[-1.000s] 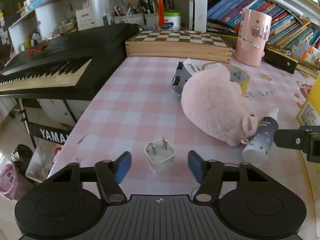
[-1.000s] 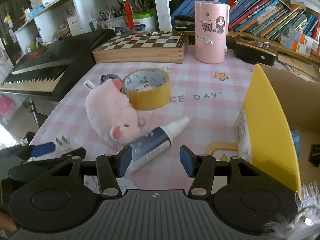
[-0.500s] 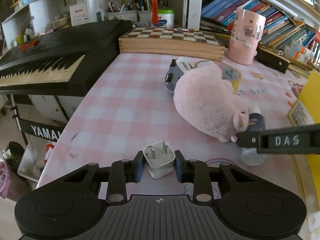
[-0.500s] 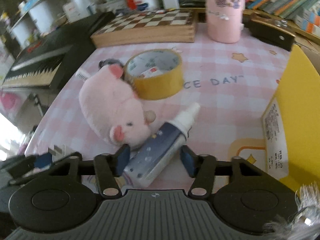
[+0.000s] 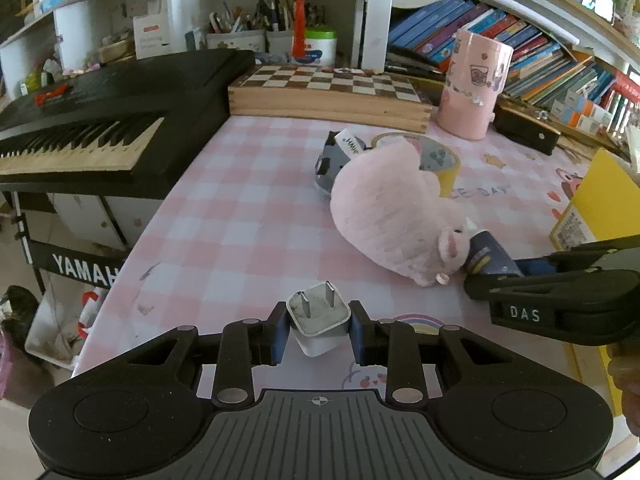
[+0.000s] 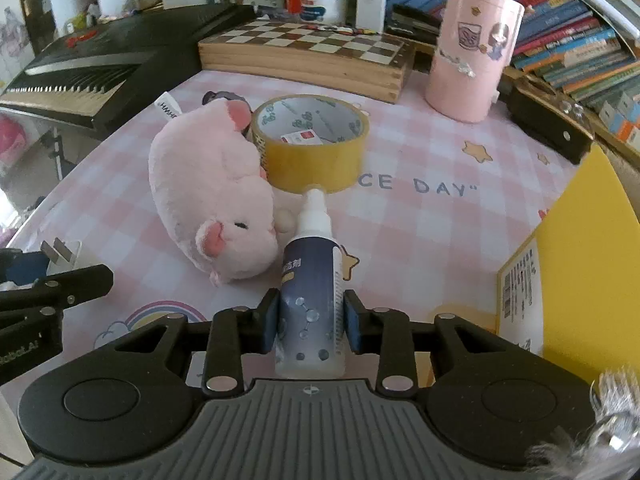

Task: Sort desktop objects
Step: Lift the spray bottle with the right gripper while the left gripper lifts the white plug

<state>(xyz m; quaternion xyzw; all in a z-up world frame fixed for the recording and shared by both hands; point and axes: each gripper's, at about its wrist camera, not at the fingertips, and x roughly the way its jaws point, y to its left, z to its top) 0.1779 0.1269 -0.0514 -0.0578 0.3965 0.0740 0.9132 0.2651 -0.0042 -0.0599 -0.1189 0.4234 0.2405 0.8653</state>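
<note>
My left gripper (image 5: 319,330) is shut on a white plug adapter (image 5: 319,320), prongs pointing forward, at the near left of the pink checked tablecloth. My right gripper (image 6: 310,326) is shut on a dark blue spray bottle (image 6: 310,292) with a white nozzle, which lies pointing away from me. A pink plush pig (image 6: 212,192) lies just left of the bottle; it also shows in the left wrist view (image 5: 394,216). A roll of yellow tape (image 6: 312,142) sits behind the pig. The right gripper shows in the left wrist view (image 5: 560,296), and the plug adapter shows in the right wrist view (image 6: 60,254).
A yellow cardboard box (image 6: 580,264) stands open at the right. A wooden chessboard box (image 6: 308,56), a pink cylinder cup (image 6: 472,46), a black case (image 6: 548,120) and bookshelves line the back. A black keyboard (image 5: 100,120) is at the left beyond the table edge. A small grey object (image 5: 330,160) lies behind the pig.
Both grippers have gone from open to shut: the left closed on the plug adapter, the right moved forward around the spray bottle and closed on it.
</note>
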